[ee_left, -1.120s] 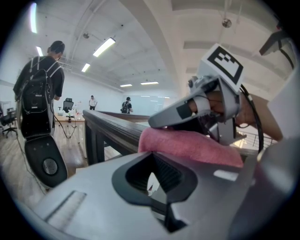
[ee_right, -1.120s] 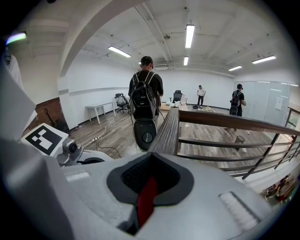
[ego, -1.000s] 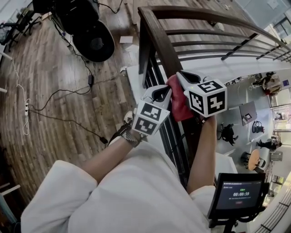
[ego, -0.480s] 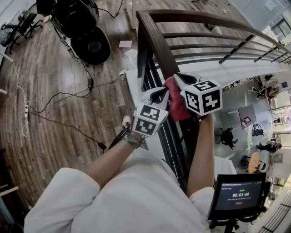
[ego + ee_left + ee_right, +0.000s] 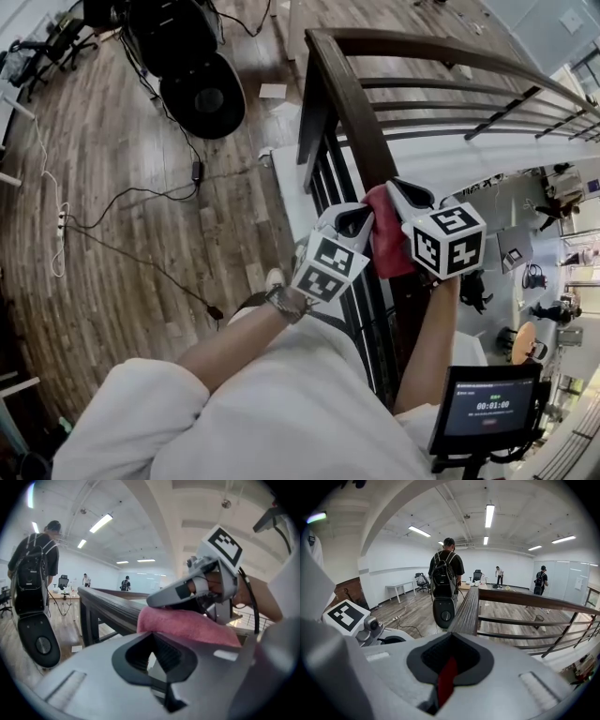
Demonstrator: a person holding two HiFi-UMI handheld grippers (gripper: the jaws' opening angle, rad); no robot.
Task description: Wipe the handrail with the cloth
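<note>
1. Your right gripper (image 5: 398,190) is clamped on the red cloth (image 5: 386,246). A strip of it shows between the closed fingers, and the rest sits bunched on top of the handrail (image 5: 349,98), just under and behind them.
2. Your left gripper (image 5: 361,216) is closed on nothing, with its fingertips just beside the cloth on the floor side of the rail.
3. The cloth looks light, soft and floppy, so it will probably fold and drag rather than slide flat. Hold a thick bunch, not a thin edge, and press it onto the wood.
4. The rail looks hard and smooth. It runs straight ahead of your fingers to a corner (image 5: 321,42).
5. Right of your fingers, past the rail, is an open drop; a cloth let go there is likely lost.
6. A person with a backpack (image 5: 446,566) stands near the far end of the rail.
</note>
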